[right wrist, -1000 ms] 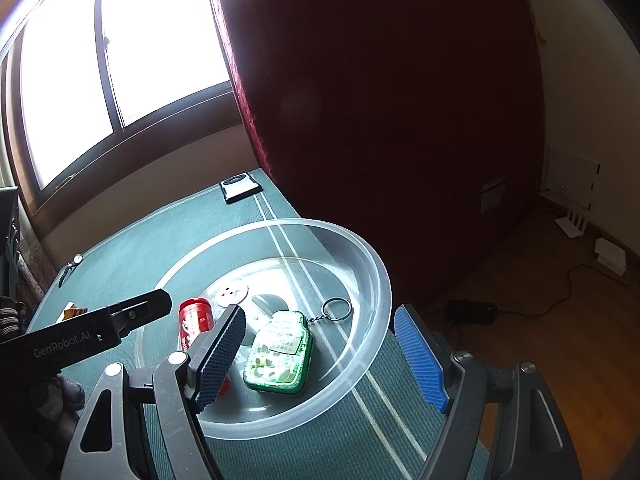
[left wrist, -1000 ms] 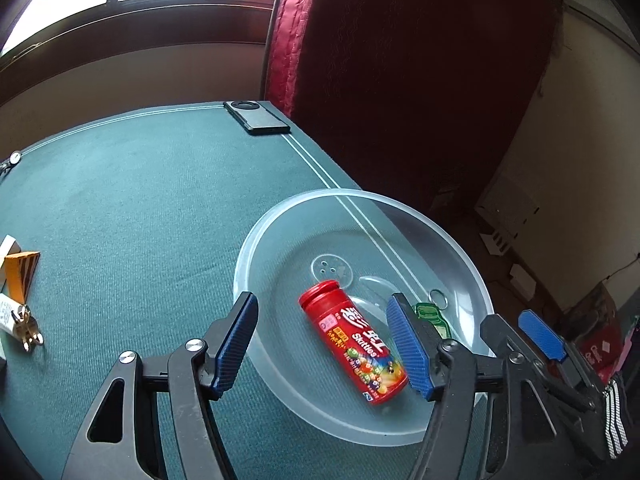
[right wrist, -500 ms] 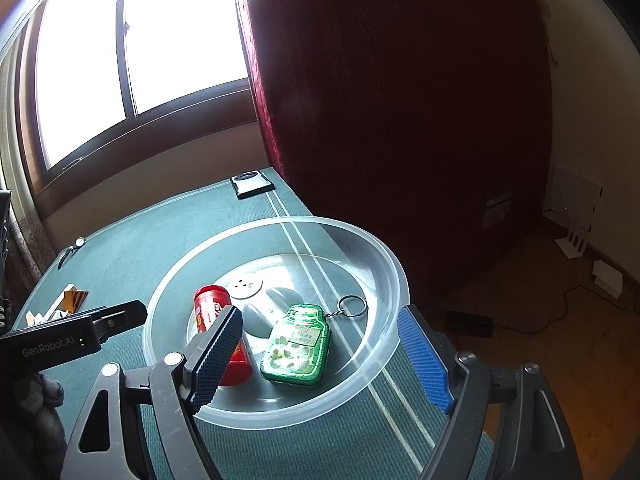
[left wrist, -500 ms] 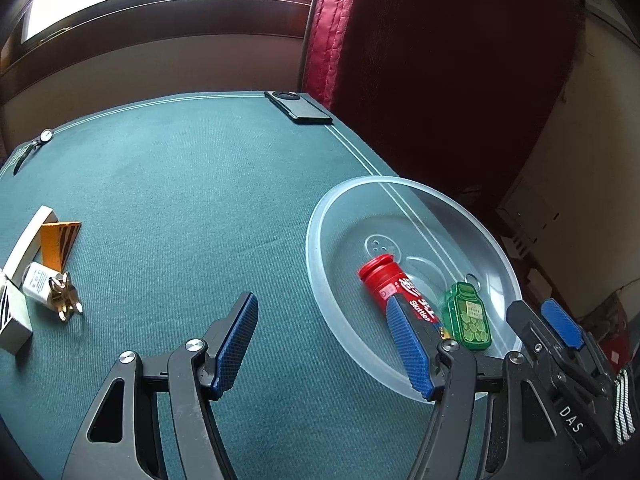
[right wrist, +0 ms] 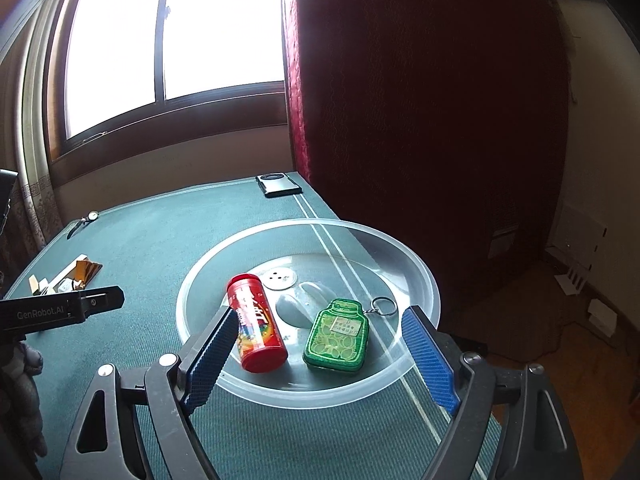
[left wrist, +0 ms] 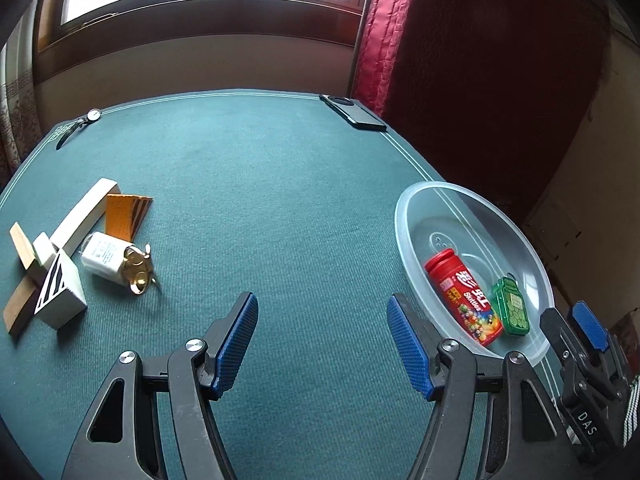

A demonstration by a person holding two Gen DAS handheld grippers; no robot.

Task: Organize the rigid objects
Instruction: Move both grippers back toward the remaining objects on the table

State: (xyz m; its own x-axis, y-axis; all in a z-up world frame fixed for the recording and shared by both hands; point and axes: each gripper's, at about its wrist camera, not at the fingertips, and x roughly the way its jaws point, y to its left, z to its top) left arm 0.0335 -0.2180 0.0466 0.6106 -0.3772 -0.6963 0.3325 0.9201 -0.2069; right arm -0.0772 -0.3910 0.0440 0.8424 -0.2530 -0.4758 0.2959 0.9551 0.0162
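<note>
Hovering empty, left gripper (left wrist: pixel 322 344) fingers spread, faces the white charger (left wrist: pixel 105 260) at frame left, likely next. Right gripper (right wrist: pixel 320 364), fingers spread, frames the clear bowl (right wrist: pixel 424 276) holding the Skittles tube (right wrist: pixel 256 322) and green tin (right wrist: pixel 338 336).

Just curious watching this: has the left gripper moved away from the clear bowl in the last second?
Yes. The left gripper has swung left: the clear bowl, once between its fingers, now sits off to its right.

I see a matt, ribbed green cloth on the table (left wrist: pixel 280 208). The bowl (right wrist: pixel 420 276) is translucent, smooth plastic. The red canister (right wrist: pixel 256 322) has a glossy printed wrap. The green tin (right wrist: pixel 338 336) looks embossed and shiny, with a metal key ring (right wrist: pixel 384 306). The gripper pads (left wrist: pixel 236 344) are blue, textured rubber.
</note>
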